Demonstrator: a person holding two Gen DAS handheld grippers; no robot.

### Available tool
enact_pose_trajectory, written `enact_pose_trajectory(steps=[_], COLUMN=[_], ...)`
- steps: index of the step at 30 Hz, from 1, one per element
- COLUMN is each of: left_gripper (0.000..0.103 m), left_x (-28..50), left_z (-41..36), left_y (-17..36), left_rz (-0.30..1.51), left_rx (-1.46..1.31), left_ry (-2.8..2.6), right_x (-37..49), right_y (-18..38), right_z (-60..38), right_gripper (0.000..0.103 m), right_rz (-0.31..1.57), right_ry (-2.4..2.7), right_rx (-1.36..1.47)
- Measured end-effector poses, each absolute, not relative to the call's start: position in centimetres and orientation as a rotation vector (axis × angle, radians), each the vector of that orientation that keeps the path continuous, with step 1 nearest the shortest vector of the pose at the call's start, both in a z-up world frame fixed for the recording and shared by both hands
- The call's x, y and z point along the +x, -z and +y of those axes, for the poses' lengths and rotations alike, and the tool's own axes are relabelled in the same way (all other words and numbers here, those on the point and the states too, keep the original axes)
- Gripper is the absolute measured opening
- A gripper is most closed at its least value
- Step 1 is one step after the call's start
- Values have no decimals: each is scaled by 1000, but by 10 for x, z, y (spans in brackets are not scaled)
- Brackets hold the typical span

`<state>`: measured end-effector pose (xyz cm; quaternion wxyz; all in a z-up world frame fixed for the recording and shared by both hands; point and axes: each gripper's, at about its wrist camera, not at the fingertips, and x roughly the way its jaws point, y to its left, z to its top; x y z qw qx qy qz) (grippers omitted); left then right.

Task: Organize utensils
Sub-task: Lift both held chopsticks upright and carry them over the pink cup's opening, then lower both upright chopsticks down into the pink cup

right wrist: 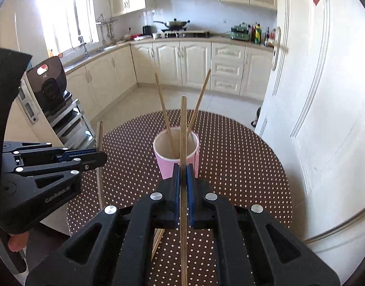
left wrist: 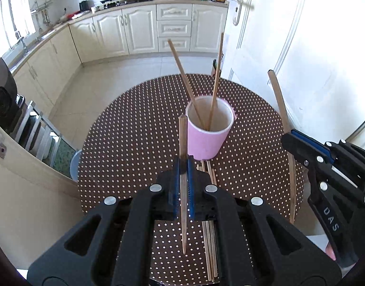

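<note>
A pink cup (left wrist: 207, 140) stands on the round dotted table (left wrist: 134, 143) with two wooden chopsticks (left wrist: 182, 76) leaning in it. My left gripper (left wrist: 183, 164) is shut on one chopstick (left wrist: 183, 138), held upright just short of the cup. My right gripper (right wrist: 183, 169) is shut on another chopstick (right wrist: 183, 124), upright in front of the cup (right wrist: 176, 157). The right gripper also shows at the right of the left wrist view (left wrist: 289, 138) with its chopstick (left wrist: 279, 100). The left gripper shows at the left of the right wrist view (right wrist: 99, 155). Several loose chopsticks (left wrist: 210, 238) lie on the table below my left gripper.
A white door (right wrist: 313, 95) stands close to the table's right side. A cabinet with a black appliance (right wrist: 51, 81) and a rack is at the left. Kitchen counters and tiled floor lie beyond the table.
</note>
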<state>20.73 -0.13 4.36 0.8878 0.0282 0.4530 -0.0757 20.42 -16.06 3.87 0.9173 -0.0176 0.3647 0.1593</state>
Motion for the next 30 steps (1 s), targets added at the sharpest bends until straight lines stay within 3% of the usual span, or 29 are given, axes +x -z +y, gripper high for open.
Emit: enact_pose_trajectory(steps=[30], left_gripper=[6], left_x=[188], left_z=[-12], left_y=[-128], left_rz=[726], left_rx=[35], left_ry=[188], right_x=[192], right_y=[-93], right_z=[-157], right_gripper=[4], right_rz=[418], right_ry=[-207], right_rx=[-69])
